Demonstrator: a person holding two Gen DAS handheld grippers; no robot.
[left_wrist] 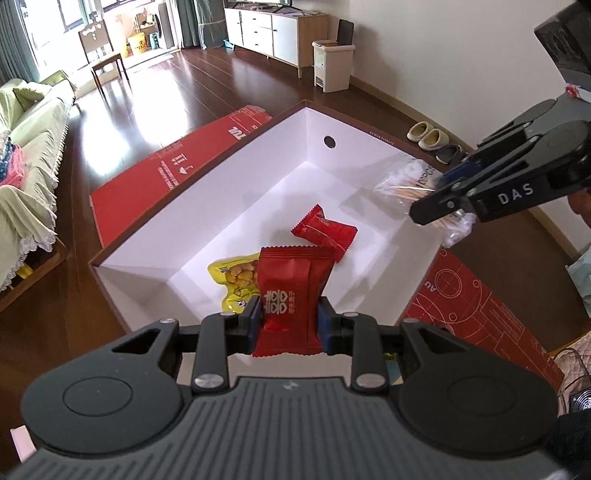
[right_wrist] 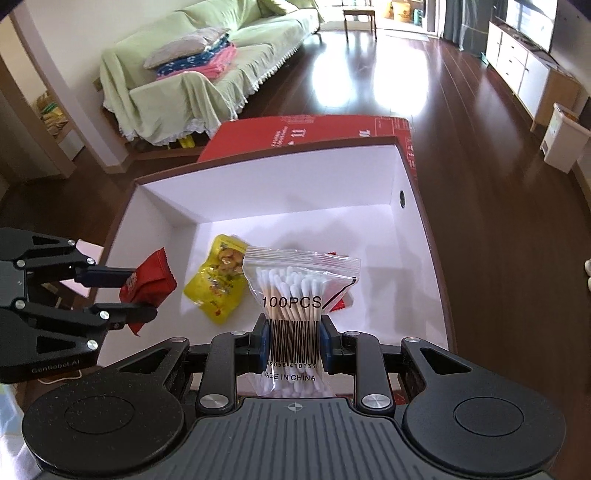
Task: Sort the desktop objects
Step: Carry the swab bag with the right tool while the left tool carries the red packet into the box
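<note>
The left claw is clamped on a red snack packet, held upright over the near edge of the open white box, and the right claw grips a clear bag of cotton swabs by its lower half, above the box's near wall. Inside the box a yellow snack pouch and a second red packet already lie on the white floor, so the sorting looks well under way. The main risk is in the release: both claws hang close to the box's near rim, and if either opens before it is properly over the interior, the item could catch the wall and tip out onto the red flaps folded out around the box. The swab bag is slippery and pinched only at one end, so it may swing or slide free early; the two claws also stand near each other and could bump if both move inward together. No surface shows under the box itself; it seems to stand low in a living room with dark wooden floor, a sofa under a green cover, a white cabinet and a pale bin.
</note>
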